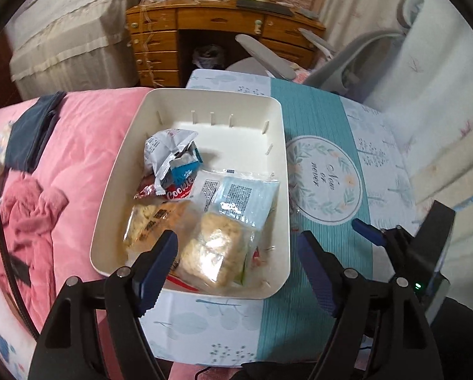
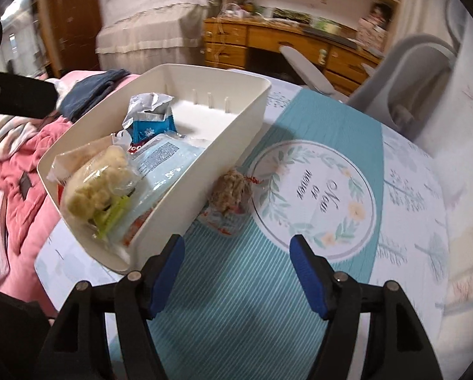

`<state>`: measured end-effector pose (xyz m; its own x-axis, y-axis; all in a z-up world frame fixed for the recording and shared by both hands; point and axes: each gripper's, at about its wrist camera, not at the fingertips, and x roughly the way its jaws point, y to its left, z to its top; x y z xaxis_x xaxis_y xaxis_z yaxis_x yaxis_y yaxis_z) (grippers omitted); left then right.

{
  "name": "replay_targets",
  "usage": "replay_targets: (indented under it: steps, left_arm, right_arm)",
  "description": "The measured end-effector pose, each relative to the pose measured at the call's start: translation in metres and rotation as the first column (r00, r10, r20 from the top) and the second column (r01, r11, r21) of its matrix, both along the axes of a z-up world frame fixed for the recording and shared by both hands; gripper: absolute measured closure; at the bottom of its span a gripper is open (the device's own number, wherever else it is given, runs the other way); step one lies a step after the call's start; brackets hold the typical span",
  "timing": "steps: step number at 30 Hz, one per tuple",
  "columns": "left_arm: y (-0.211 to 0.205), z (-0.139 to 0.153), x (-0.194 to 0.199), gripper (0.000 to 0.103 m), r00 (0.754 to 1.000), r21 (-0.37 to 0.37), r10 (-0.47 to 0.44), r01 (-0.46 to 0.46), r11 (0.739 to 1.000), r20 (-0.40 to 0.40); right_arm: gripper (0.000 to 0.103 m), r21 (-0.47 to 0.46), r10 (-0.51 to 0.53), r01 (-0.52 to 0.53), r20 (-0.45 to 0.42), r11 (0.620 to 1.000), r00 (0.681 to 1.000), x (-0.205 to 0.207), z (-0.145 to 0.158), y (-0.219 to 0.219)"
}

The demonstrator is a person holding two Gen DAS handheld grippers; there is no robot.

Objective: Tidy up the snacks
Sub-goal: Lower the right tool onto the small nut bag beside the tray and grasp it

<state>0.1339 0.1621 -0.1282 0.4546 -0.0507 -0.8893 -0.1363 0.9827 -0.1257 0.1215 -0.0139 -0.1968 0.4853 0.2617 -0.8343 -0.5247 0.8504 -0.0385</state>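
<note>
A white plastic bin (image 1: 277, 120) (image 2: 236, 126) stands on a patterned table mat (image 1: 318, 253) (image 2: 236, 285) and holds several snack packets: a pale cake packet (image 1: 211, 253) (image 2: 97, 183), a light blue packet (image 1: 245, 196) (image 2: 163, 158), a silver and blue cookie packet (image 1: 176, 158) (image 2: 151, 117). One small snack packet (image 2: 231, 193) lies on the mat against the bin's right wall. My left gripper (image 1: 236, 256) is open and empty over the bin's near end. My right gripper (image 2: 236, 259) (image 1: 375, 237) is open and empty, above the mat to the right of the bin.
A pink quilt (image 1: 71, 164) (image 2: 18, 171) with dark clothes (image 1: 34, 129) lies left of the bin. A grey chair (image 1: 347, 60) (image 2: 404, 72) stands at the far right. A wooden desk (image 1: 204, 31) (image 2: 283, 41) is behind.
</note>
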Motion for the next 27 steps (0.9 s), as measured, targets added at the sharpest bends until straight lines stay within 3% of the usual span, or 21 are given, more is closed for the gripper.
replay_targets:
  steps: [6,14,27]
  left_arm:
    - [-0.006,-0.008,-0.008,0.026,0.994,0.014,0.105,-0.105,0.994,-0.024]
    - [-0.014,-0.028,-0.007,0.026,0.983,0.039,0.147,-0.143,0.989,-0.109]
    - [-0.012,-0.052,-0.001,0.026,0.966,0.025,0.17,-0.168,0.985,-0.194]
  right_arm:
    - [0.034,0.035,0.118,-0.12,0.056,0.992,0.991,0.022,-0.024,-0.003]
    - [0.034,0.057,0.216,-0.22,0.064,0.974,0.974,0.045,-0.052,0.003]
    - [0.034,0.113,0.24,-0.241,0.021,0.964,0.97,0.081,-0.07,0.008]
